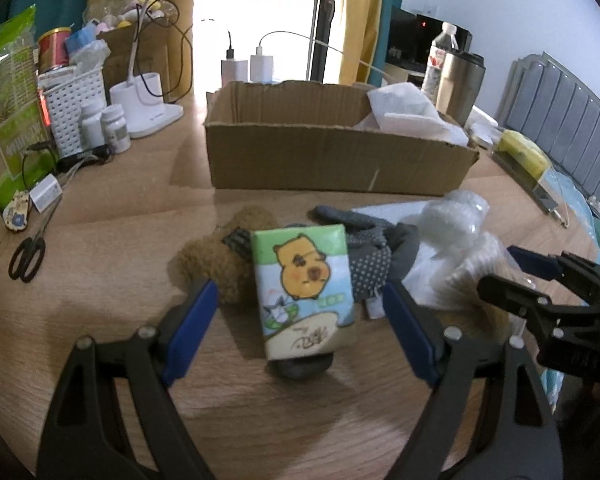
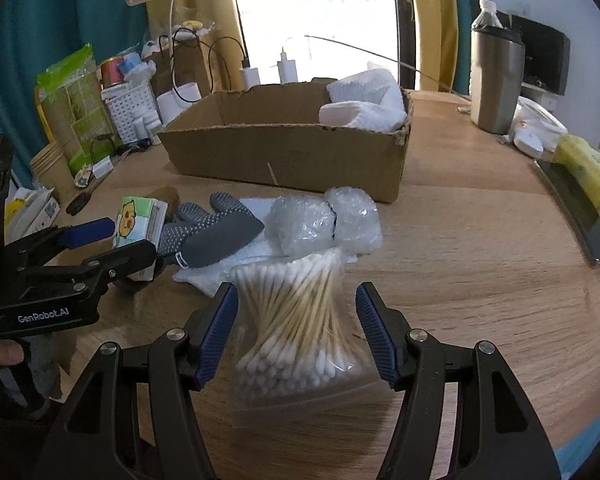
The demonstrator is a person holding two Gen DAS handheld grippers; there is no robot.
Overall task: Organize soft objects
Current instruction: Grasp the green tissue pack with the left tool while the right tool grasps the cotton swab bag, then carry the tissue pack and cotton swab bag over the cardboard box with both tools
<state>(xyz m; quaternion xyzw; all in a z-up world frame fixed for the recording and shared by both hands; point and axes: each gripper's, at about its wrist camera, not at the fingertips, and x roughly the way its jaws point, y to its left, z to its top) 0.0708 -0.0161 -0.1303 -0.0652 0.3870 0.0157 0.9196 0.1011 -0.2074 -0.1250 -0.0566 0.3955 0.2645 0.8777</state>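
A tissue pack [image 1: 304,292] with a yellow cartoon animal lies between the fingers of my left gripper [image 1: 300,312], which is open around it without touching. It also shows in the right wrist view [image 2: 138,220]. Behind it lie a brown plush toy [image 1: 216,260] and a grey dotted glove [image 1: 364,256]. My right gripper [image 2: 296,328] is open around a clear bag of cotton swabs [image 2: 296,320]. A bubble wrap bundle [image 2: 324,220] lies beyond the swabs. An open cardboard box [image 1: 332,160] holds white tissue paper [image 1: 404,112] at its right end.
Scissors [image 1: 26,258], pill bottles [image 1: 104,124], a white basket [image 1: 74,108] and a lamp base [image 1: 148,108] crowd the table's left. A steel tumbler [image 2: 496,80], a phone [image 2: 580,216] and a yellow pack [image 2: 588,168] sit at the right.
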